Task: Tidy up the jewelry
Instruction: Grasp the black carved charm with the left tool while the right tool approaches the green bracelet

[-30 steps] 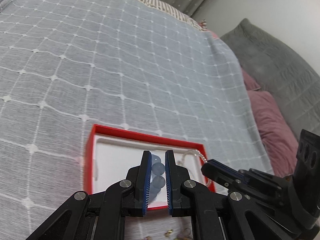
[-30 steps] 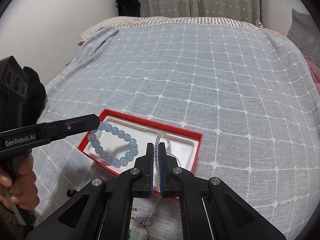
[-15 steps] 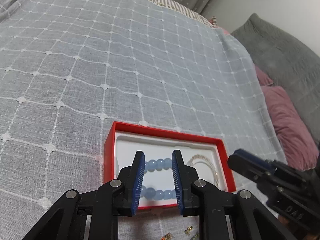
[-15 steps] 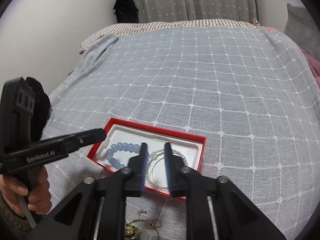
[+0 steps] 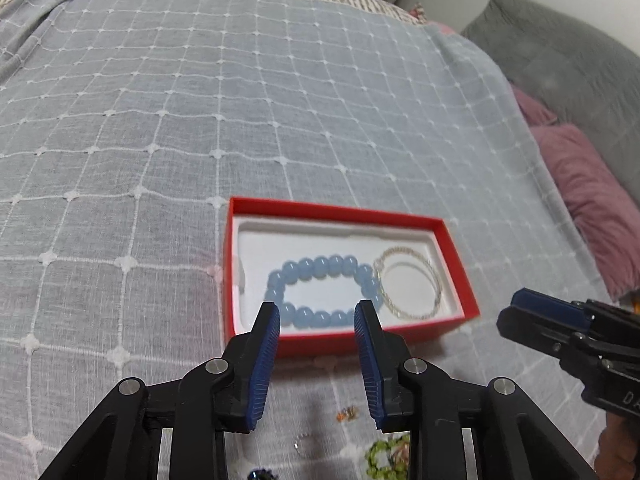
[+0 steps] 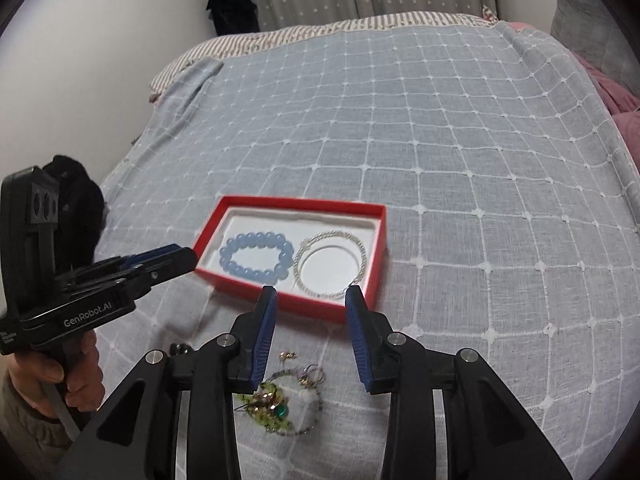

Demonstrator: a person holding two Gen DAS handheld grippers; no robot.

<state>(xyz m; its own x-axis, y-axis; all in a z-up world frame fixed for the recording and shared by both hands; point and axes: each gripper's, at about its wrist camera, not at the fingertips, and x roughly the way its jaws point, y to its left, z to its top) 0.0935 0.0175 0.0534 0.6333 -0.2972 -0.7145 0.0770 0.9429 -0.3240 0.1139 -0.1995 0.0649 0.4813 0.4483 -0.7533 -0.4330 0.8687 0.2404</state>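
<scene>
A red box [image 5: 332, 211] with a white liner lies on the bed; it also shows in the right wrist view [image 6: 360, 210]. In it lie a blue bead bracelet [image 5: 320, 266] [image 6: 256, 240] on the left and a silver chain bracelet [image 5: 412, 280] [image 6: 332, 264] on the right. My left gripper [image 5: 316, 316] is open and empty, just before the box's near wall. My right gripper [image 6: 310, 294] is open and empty, above the box's near edge. Loose jewelry, a green bead piece [image 6: 272, 406] [image 5: 386, 454] and small rings [image 6: 312, 374], lies on the cover between the fingers.
The grey-blue checked bedcover [image 6: 400, 120] spreads far behind the box. Pink pillows [image 5: 592, 200] and a grey cushion [image 5: 560, 60] lie on the right. A wall and a dark garment [image 6: 230, 0] stand behind the bed's left side.
Both grippers opened, let go of the blue bead bracelet and the silver bracelet in the box, and drew back toward me. The loose jewelry came into view.
</scene>
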